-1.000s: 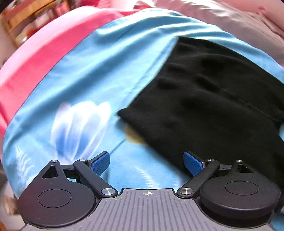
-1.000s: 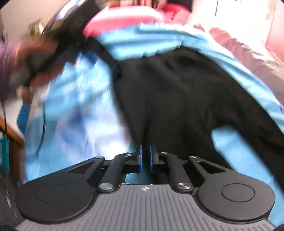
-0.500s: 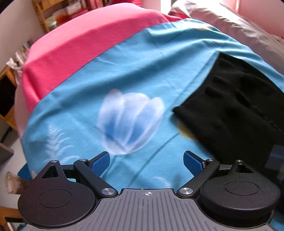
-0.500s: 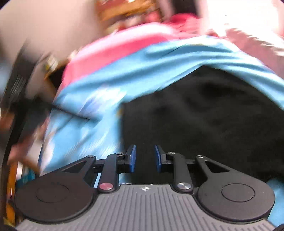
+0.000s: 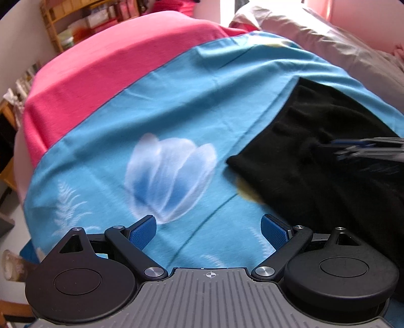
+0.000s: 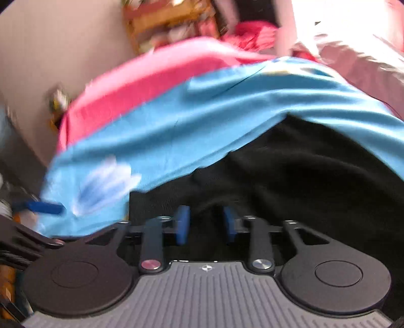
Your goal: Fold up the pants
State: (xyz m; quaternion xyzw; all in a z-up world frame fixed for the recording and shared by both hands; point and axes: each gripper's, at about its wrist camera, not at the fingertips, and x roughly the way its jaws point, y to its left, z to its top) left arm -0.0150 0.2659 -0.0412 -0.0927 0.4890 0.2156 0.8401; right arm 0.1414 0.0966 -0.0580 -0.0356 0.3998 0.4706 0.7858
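Note:
The black pants [image 5: 328, 156] lie on a blue flowered sheet [image 5: 176, 121], at the right of the left wrist view. My left gripper [image 5: 209, 227] is wide open and empty over the sheet, left of the pants' near corner. In the right wrist view the pants [image 6: 303, 171] fill the lower right. My right gripper [image 6: 205, 222] is partly open just above the pants with nothing between its pads. It also shows blurred in the left wrist view [image 5: 363, 148], over the pants.
The sheet covers a bed with a pink blanket [image 5: 101, 73] at the far left and grey-pink bedding [image 5: 328, 43] at the far right. A wooden shelf [image 5: 75, 22] stands behind the bed. The bed's edge drops off at the left.
My left gripper has swung left, off the pants and over the flower print. My right gripper has opened from nearly shut and moved forward over the pants.

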